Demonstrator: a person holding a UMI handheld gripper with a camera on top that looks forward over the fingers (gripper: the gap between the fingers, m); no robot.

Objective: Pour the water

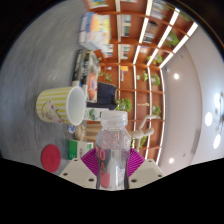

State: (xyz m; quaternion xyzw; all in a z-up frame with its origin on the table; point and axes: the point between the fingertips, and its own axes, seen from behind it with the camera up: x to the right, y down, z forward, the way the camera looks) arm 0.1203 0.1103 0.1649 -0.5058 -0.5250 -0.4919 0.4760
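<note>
Bright ceiling strip lights (160, 35), glare up top; heavy fisheye warp, bkgd soft.

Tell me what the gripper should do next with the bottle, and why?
Probably tip the bottle gently toward the yellow cup. The gripper already holds the clear bottle upright between its fingers, and its cap looks to be off. The cup sits just beyond and to the left, so a small tilt that way should start the pour.
</note>
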